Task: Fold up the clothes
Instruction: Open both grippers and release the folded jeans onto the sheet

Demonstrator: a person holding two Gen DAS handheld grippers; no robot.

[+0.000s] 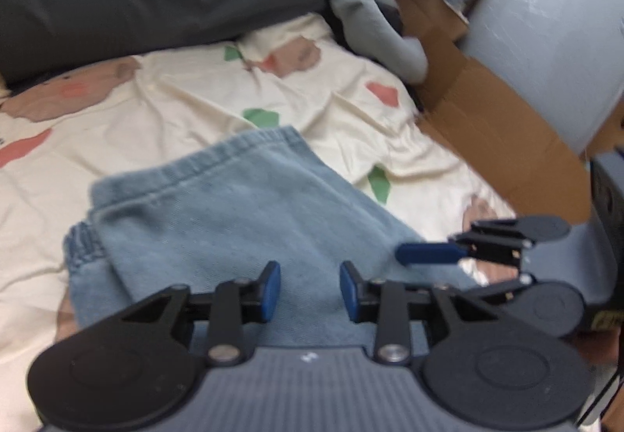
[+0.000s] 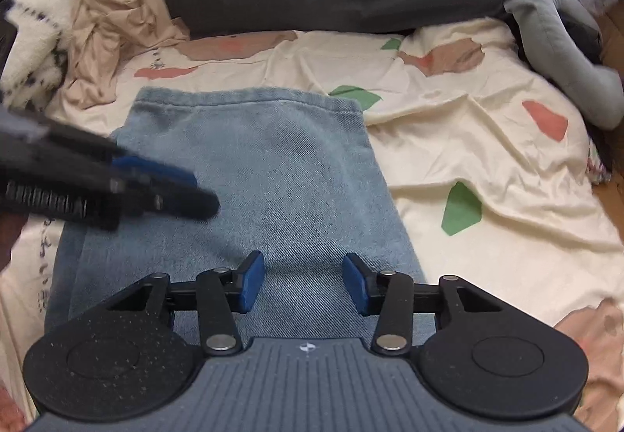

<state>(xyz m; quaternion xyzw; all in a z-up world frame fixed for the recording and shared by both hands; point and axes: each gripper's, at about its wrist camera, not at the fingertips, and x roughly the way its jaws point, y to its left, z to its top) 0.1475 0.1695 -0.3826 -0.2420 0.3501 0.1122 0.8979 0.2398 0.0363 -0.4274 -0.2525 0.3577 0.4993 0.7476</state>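
Hand-held gripper (image 2: 303, 284) above folded denim garment (image 2: 249, 167)

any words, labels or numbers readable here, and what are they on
None can be read.
Dark printed marks on the bedsheet, at the left edge in the right wrist view: too blurred to read.
Small dark marks on the sheet near the beige cloth: too small to read.
Small white mark on the right gripper body: a symbol, not text.
The folded denim shows no label.
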